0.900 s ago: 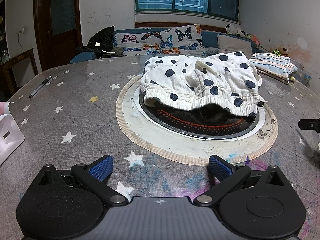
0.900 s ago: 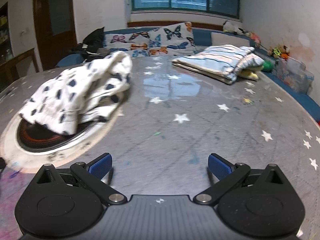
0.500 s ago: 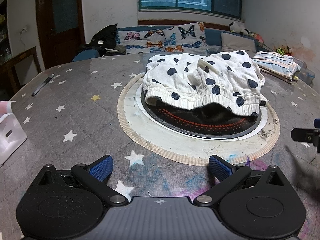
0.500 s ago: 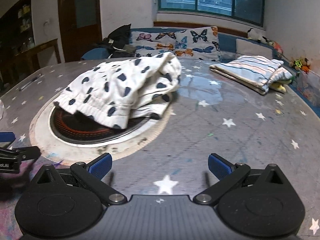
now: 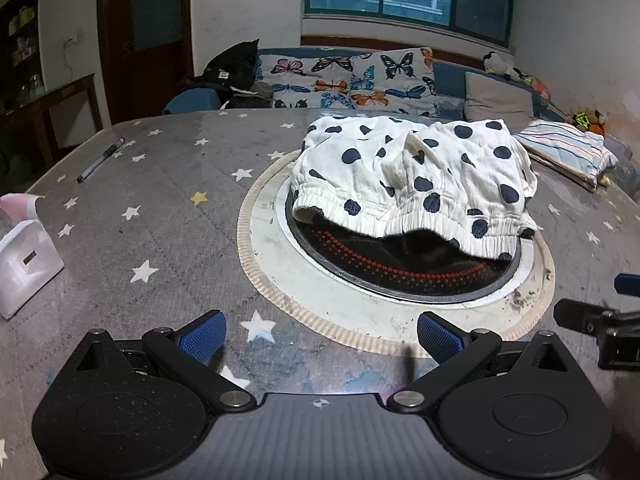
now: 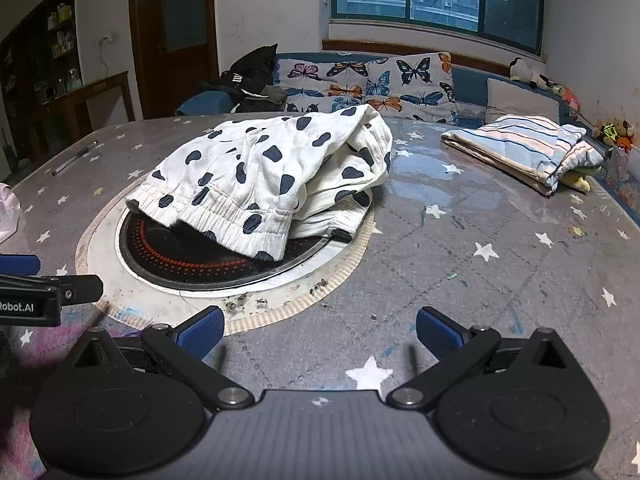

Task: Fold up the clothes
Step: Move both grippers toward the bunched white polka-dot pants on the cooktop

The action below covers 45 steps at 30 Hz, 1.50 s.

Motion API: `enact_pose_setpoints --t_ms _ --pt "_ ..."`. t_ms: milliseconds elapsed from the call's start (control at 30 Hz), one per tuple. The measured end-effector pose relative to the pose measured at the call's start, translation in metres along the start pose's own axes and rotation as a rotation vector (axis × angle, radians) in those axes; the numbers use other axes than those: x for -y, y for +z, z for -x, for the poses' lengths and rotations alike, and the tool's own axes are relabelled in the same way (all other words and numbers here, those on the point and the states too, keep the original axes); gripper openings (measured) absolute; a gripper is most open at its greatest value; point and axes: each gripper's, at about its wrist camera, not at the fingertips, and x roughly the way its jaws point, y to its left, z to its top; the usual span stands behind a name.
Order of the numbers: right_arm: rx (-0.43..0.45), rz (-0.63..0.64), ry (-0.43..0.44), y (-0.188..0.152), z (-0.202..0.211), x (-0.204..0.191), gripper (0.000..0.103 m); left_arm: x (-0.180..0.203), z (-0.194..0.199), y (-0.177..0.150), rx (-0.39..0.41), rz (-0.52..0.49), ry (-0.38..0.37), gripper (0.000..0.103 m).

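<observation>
Your left gripper (image 5: 320,330) has its jaws spread wide, nothing between the blue pads, only star-print tablecloth (image 5: 168,208) below. Your right gripper (image 6: 318,328) is the same: jaws fully apart, empty. Both sit short of the garment, no contact. The polka-dot shorts (image 5: 408,184) lie crumpled on the far half of the round hotplate (image 5: 400,272) set in the table's middle, elastic waistband facing you and overhanging the black glass (near half of the plate is bare). A folded striped garment (image 6: 524,152) sits at the far right, well apart. Pen (image 5: 100,160) at far left, white box (image 5: 24,264) at the left edge.
</observation>
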Motion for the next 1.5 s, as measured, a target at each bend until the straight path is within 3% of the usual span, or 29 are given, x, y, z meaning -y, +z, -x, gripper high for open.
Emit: enact_pose_setpoints --t_ms 1500 --pt "0.003 0.002 0.021 0.018 -0.019 -0.005 0.103 0.017 -0.015 0.026 -0.031 -0.002 0.019 0.103"
